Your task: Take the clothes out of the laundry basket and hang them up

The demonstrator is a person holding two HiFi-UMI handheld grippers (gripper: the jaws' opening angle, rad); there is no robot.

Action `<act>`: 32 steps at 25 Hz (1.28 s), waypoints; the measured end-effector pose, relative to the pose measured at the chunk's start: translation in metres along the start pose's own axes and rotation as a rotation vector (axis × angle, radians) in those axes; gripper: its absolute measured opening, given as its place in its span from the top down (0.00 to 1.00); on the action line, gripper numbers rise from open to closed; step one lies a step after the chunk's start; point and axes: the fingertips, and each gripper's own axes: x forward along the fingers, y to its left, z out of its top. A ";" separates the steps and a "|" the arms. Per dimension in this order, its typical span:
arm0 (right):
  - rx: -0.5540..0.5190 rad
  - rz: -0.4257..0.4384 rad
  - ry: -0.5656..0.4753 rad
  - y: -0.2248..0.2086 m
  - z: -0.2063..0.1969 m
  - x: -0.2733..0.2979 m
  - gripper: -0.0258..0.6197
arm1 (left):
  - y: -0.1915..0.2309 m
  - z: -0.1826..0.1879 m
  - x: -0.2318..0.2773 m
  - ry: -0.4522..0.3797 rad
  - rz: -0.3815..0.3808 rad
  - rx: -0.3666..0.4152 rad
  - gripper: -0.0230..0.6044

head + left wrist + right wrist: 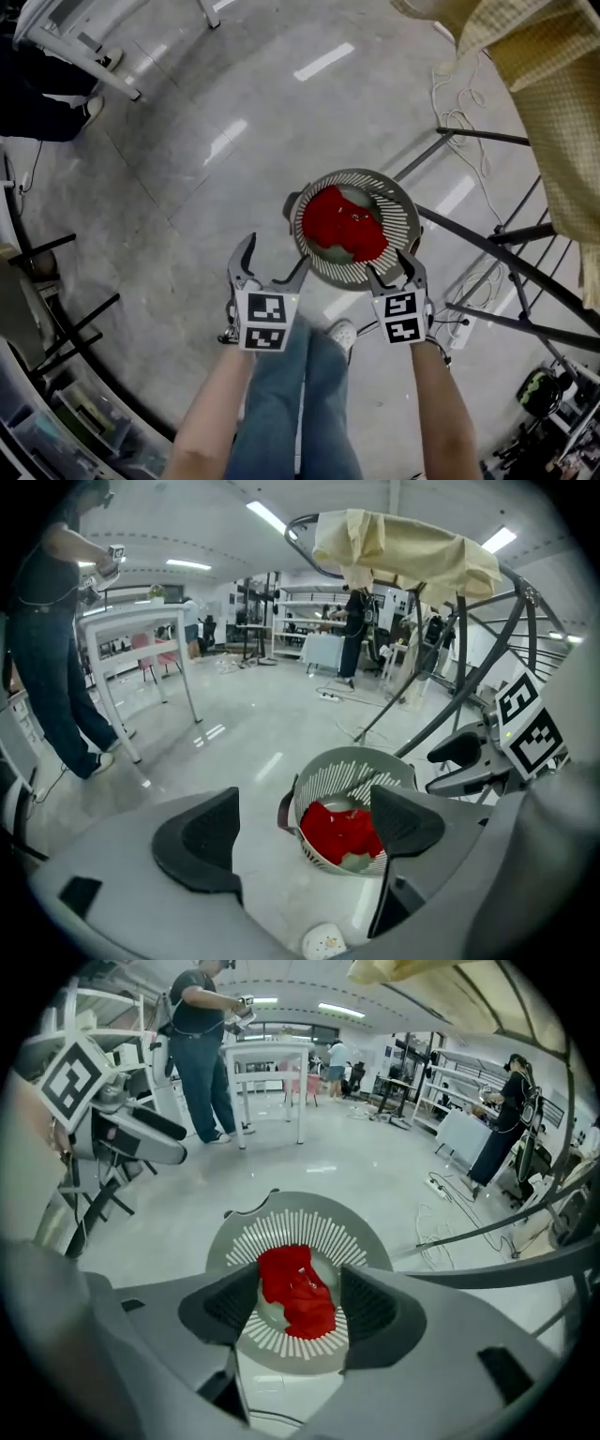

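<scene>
The right gripper (389, 266) is released, its jaws partly apart with nothing pressed between the pads. It points steeply down at the laundry basket (403, 208), which stands on the floor (206, 141) just ahead of and below its tips. Framed between those jaws but well beyond them lies a crumpled red garment (343, 223), resting in the basket on a pale greenish piece (353, 198). The left gripper (276, 259) is also released, its jaws wide apart and empty, with the basket ahead of it and off to its right. Further out beyond the right gripper, a drying rack (487, 246) spreads its dark bars, and a cream cloth (553, 103) is draped over it.
</scene>
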 end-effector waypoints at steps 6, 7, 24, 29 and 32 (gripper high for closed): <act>-0.131 -0.029 0.114 0.001 -0.035 0.068 0.55 | 0.008 -0.021 0.028 0.014 -0.027 0.010 0.28; -0.148 -0.027 0.138 0.003 -0.042 0.078 0.55 | 0.008 -0.026 0.032 0.019 -0.033 0.015 0.28; -0.343 0.038 0.283 0.002 -0.088 0.214 0.63 | 0.028 -0.067 0.067 0.052 -0.070 0.028 0.30; -0.443 0.104 0.328 0.010 -0.100 0.243 0.68 | 0.029 -0.067 0.085 0.033 -0.082 0.052 0.31; -0.484 0.126 0.361 0.010 -0.114 0.258 0.68 | 0.031 -0.065 0.097 0.015 -0.080 0.050 0.31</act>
